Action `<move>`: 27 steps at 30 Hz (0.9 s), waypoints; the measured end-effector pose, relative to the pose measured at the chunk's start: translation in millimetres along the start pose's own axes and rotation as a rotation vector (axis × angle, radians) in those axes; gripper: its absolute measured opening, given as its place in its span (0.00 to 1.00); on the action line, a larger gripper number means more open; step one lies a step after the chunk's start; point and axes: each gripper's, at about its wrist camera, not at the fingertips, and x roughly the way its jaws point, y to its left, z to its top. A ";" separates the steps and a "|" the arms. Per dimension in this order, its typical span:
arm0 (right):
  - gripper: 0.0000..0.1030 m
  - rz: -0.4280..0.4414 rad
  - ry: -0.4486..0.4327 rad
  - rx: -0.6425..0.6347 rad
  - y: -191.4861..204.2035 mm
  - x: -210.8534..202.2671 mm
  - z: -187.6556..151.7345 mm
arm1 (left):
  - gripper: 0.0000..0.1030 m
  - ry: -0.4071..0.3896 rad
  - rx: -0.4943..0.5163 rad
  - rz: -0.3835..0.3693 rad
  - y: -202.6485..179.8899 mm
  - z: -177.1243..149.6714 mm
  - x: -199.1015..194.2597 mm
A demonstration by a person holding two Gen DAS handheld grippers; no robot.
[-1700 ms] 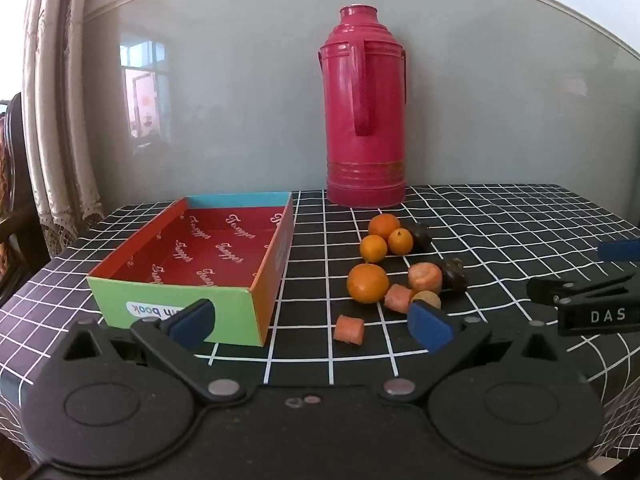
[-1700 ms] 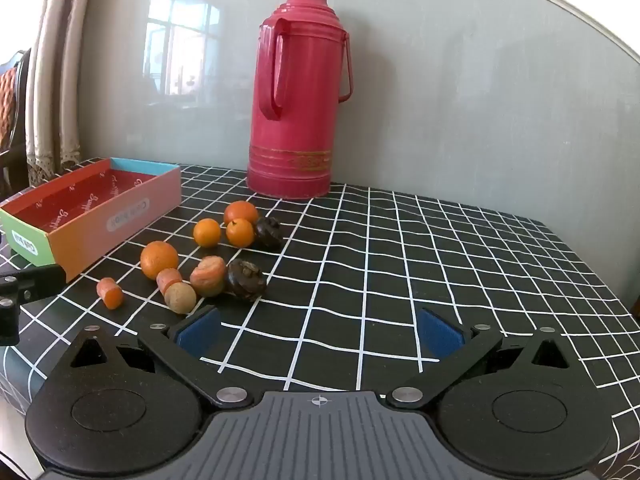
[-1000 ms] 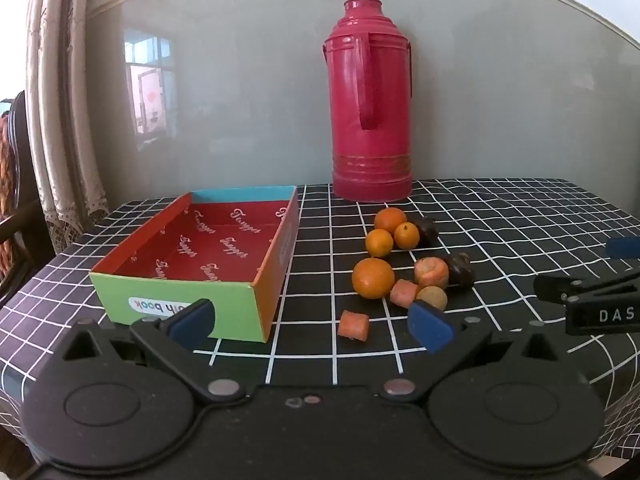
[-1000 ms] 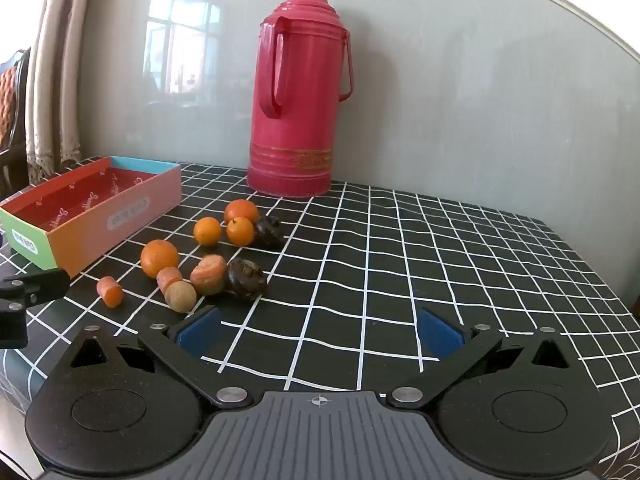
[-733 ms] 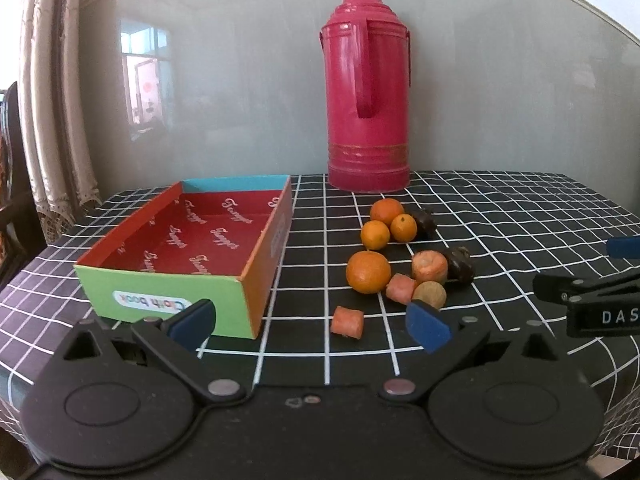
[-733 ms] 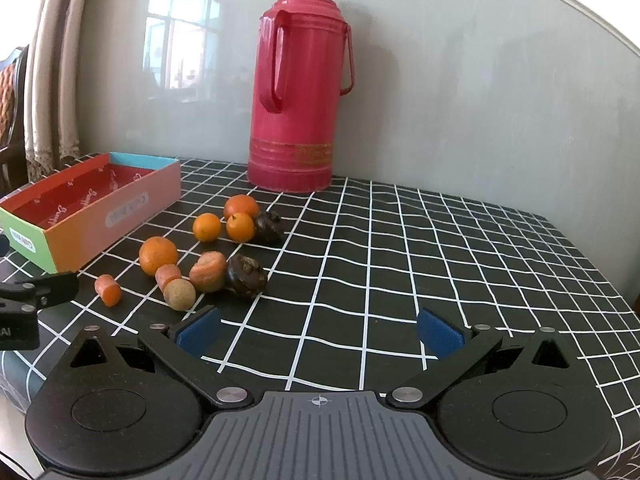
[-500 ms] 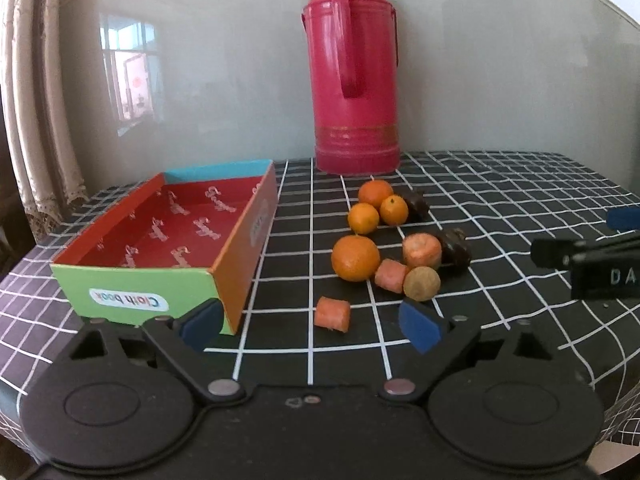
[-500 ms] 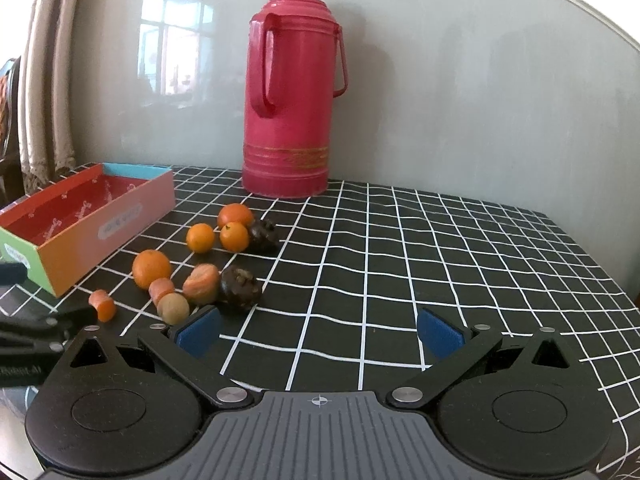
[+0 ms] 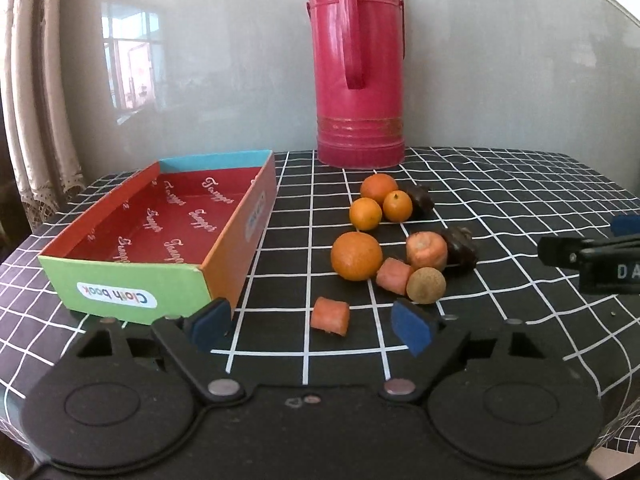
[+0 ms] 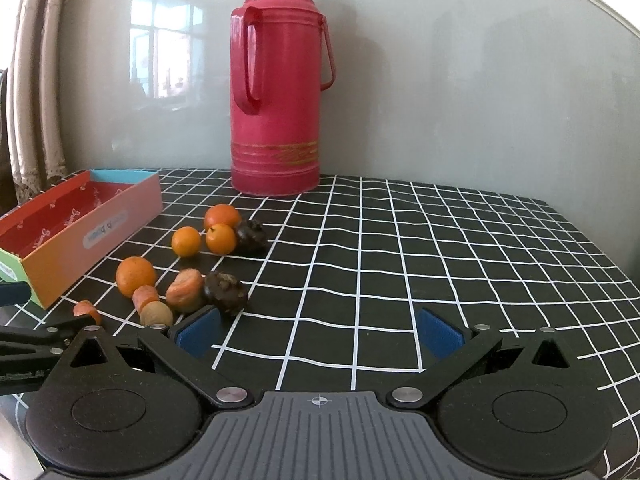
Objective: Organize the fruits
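Observation:
A small carrot piece (image 9: 330, 315) lies between the blue pads of my left gripper (image 9: 312, 326), whose jaws are closing but stand apart from it. Behind it sit a large orange (image 9: 356, 256), two more carrot pieces (image 9: 394, 276), a round tan fruit (image 9: 426, 285), dark fruits (image 9: 460, 246) and three small oranges (image 9: 382, 200). A colourful box (image 9: 160, 276) with a red inside stands to the left. My right gripper (image 10: 320, 330) is open over bare cloth, right of the fruit cluster (image 10: 188, 280).
A tall red thermos (image 9: 358, 64) stands at the back against the grey wall. A black checked cloth (image 10: 440, 248) covers the table, with free room on its right half. A curtain (image 9: 28, 100) hangs at the far left.
My left gripper has moved forward and lower toward the small carrot piece, and its pads have drawn closer together. The right gripper has barely shifted.

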 end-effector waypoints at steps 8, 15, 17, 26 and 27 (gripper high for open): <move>1.00 -0.002 0.004 -0.023 6.4 -0.9 -0.3 | 0.79 -0.007 -0.012 0.002 1.3 1.2 -3.1; 1.00 -0.006 0.007 -0.036 8.0 -0.3 -0.1 | 0.79 -0.011 -0.016 0.003 4.0 -0.2 -5.4; 1.00 -0.008 0.008 -0.035 7.2 -0.5 -0.3 | 0.79 -0.011 -0.017 0.004 4.3 -0.1 -5.4; 1.00 -0.007 0.009 -0.037 6.3 -1.3 -0.2 | 0.79 -0.012 -0.016 0.006 4.1 -0.2 -5.8; 1.00 -0.007 0.008 -0.037 5.8 -1.5 -0.2 | 0.79 -0.011 -0.016 0.005 4.1 -0.2 -5.7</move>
